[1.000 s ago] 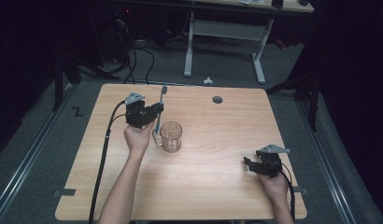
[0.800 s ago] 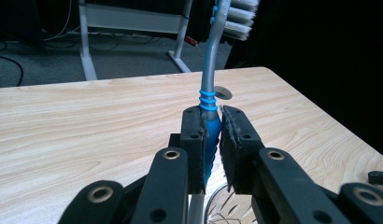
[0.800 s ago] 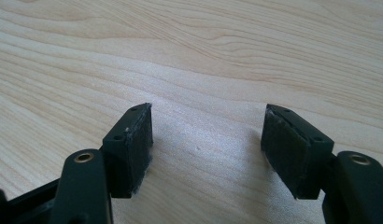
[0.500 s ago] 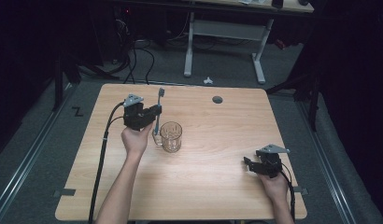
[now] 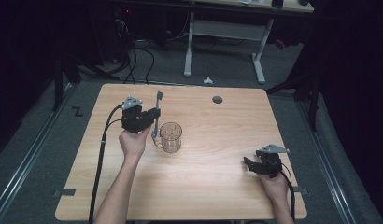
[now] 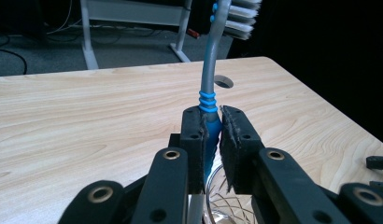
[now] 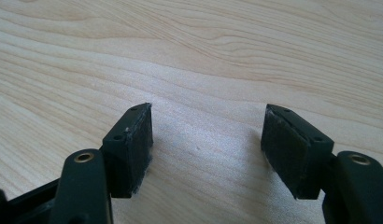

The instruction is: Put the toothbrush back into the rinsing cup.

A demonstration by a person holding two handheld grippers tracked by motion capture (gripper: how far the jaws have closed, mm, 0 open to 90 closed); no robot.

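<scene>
Right gripper (image 5: 248,164): black two-jaw tool held in the person's right hand (image 5: 273,184), low over the near right part of the worktop; cable trails back along the forearm.
Right jaws: spread wide, nothing between the pads; in the right gripper view bare wood grain lies between them.
Worktop (image 5: 217,196): light wooden rectangular top with rounded corners; a small round dark hole (image 5: 217,99) sits near its far edge.
Left gripper (image 5: 155,116): black two-jaw tool with a grey three-cornered plate on top, held in the left hand (image 5: 132,142) above the left-centre of the worktop.
Left jaws: pressed onto the handle of a grey and blue toothbrush (image 6: 209,93), pinching it on the blue grip section.
Toothbrush position: lifted off the worktop, roughly upright; bristle head (image 5: 159,94) at the top, lower end of the handle down beside the glass.
Clear patterned glass mug (image 5: 171,137): stands upright on the worktop, just beside the left gripper; its rim shows below the left jaws in the left gripper view.
Beyond the worktop: grey floor, a white table frame (image 5: 189,51).
</scene>
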